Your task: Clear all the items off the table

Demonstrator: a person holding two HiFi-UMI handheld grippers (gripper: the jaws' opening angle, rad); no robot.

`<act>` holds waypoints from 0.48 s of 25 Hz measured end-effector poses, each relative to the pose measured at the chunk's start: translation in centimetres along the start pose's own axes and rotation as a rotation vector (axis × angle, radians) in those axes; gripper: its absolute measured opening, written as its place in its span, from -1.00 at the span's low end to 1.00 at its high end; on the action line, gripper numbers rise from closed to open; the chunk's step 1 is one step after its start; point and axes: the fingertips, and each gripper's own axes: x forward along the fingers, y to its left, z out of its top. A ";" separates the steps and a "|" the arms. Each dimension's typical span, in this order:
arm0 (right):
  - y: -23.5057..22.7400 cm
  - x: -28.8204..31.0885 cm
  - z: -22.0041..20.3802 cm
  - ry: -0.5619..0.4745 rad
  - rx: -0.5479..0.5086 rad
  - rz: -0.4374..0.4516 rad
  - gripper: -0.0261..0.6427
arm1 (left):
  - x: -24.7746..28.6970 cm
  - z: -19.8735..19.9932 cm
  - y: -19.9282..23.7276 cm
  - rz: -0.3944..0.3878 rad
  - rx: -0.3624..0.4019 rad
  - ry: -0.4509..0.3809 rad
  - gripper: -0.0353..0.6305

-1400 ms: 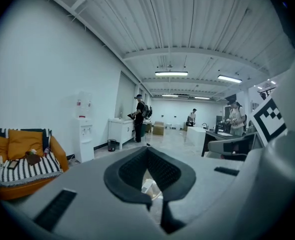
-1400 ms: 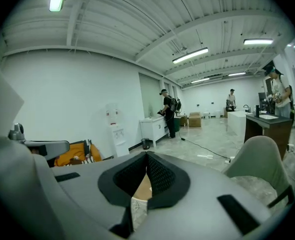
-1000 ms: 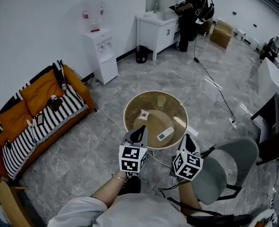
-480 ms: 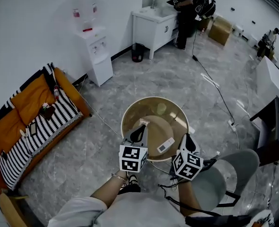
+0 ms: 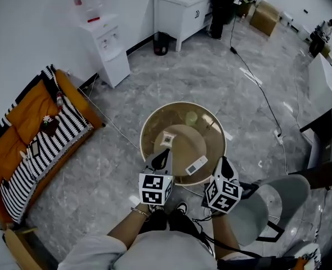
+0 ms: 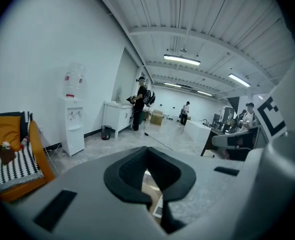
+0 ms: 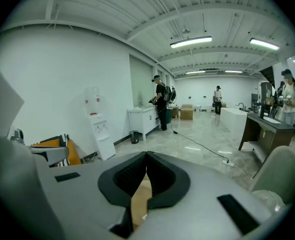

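A round glass-topped table [image 5: 211, 151] stands just ahead of me in the head view. On it lie a white remote [image 5: 197, 165], a small square white item [image 5: 167, 138] and a clear glass [image 5: 191, 117] further back. My left gripper [image 5: 164, 154] hovers at the table's near edge, left of the remote, jaws together and empty. My right gripper [image 5: 225, 163] is at the near right rim, also shut and empty. In the left gripper view the gripper [image 6: 147, 150] shows closed pads with the tan table [image 6: 151, 184] below. The right gripper [image 7: 147, 154] looks the same over the table [image 7: 140, 194].
A grey chair [image 5: 267, 204] stands close on my right. An orange, striped sofa [image 5: 36, 134] is at the left, with a water dispenser [image 5: 101, 38] and a white cabinet [image 5: 180, 10] by the far wall. A cable [image 5: 261, 94] crosses the floor. A dark desk [image 5: 329, 145] is at the far right.
I have stepped closer to the table. Both grippers have moved forward and lower to its near rim, still closed. The items on the table have not moved.
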 end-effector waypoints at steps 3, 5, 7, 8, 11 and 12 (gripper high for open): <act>0.3 1.1 0.3 0.014 -0.012 0.018 -0.85 | 0.4 0.1 0.7 0.022 -0.003 0.006 -0.87; 0.6 1.7 0.2 0.018 -0.026 0.033 -0.85 | 0.8 -0.1 1.3 0.037 -0.006 0.012 -0.87; 0.6 2.3 -0.7 0.030 -0.039 0.042 -0.85 | 1.4 -1.1 1.5 0.041 -0.001 0.024 -0.87; 0.5 2.7 -1.2 0.039 -0.042 0.044 -0.85 | 1.7 -1.7 1.5 0.041 0.003 0.034 -0.87; 0.0 4.4 -2.9 0.086 -0.040 0.049 -0.85 | 3.0 -3.8 1.7 0.046 0.003 0.084 -0.87; -0.1 5.0 -3.3 0.107 -0.038 0.052 -0.85 | 3.3 -4.5 1.9 0.050 -0.001 0.108 -0.87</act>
